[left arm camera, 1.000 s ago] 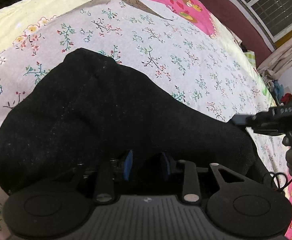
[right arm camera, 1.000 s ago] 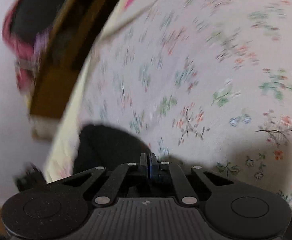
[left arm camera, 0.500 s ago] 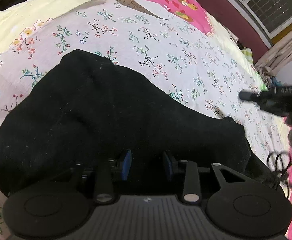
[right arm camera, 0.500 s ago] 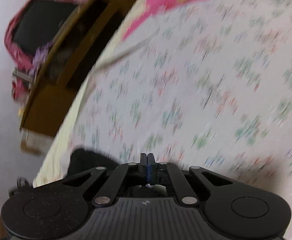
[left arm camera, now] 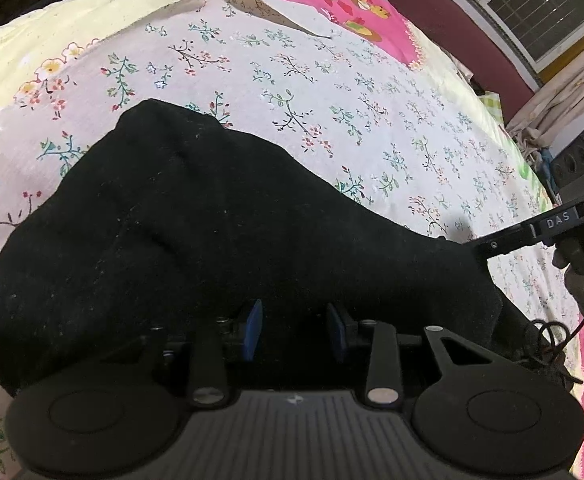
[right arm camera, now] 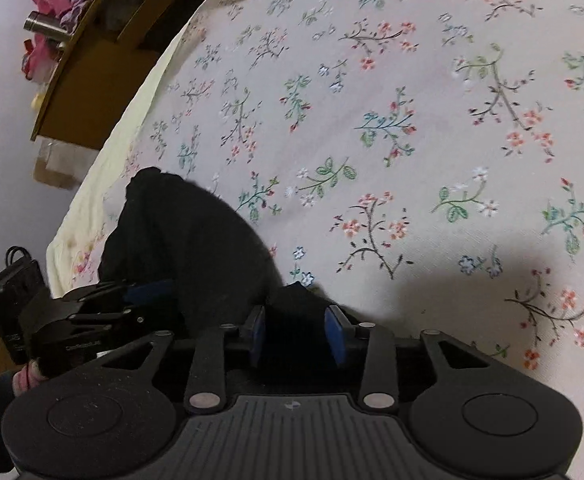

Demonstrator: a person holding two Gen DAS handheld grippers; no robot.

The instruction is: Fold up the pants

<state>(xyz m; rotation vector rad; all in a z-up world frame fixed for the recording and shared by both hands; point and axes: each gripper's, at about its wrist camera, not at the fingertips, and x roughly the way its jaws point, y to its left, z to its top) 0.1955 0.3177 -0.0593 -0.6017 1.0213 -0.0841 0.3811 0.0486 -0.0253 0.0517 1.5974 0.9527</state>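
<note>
Black pants (left arm camera: 212, 220) lie bunched and folded on a floral bedsheet (left arm camera: 372, 120). My left gripper (left arm camera: 294, 332) sits low over their near edge. Its blue pads stand apart with bare inner faces, and black cloth lies under and between them. In the right wrist view the pants (right arm camera: 184, 240) reach in from the left. My right gripper (right arm camera: 296, 332) is at their right corner with its jaws opening. A tip of black cloth lies between the pads, which do not press on it. The left gripper (right arm camera: 140, 294) rests on the cloth at the left. The right gripper (left arm camera: 484, 246) touches the pants' right end.
A pink patch (left arm camera: 356, 12) marks the sheet's far side, below a barred window (left arm camera: 532, 8). A wooden shelf (right arm camera: 92, 72) with clutter stands beyond the bed's left edge. A black box with a cable (right arm camera: 8, 300) hangs by a hand (right arm camera: 24, 376).
My right gripper swung from over bare sheet down to the pants' right corner, and its shut jaws have parted. The left gripper kept its place on the pants.
</note>
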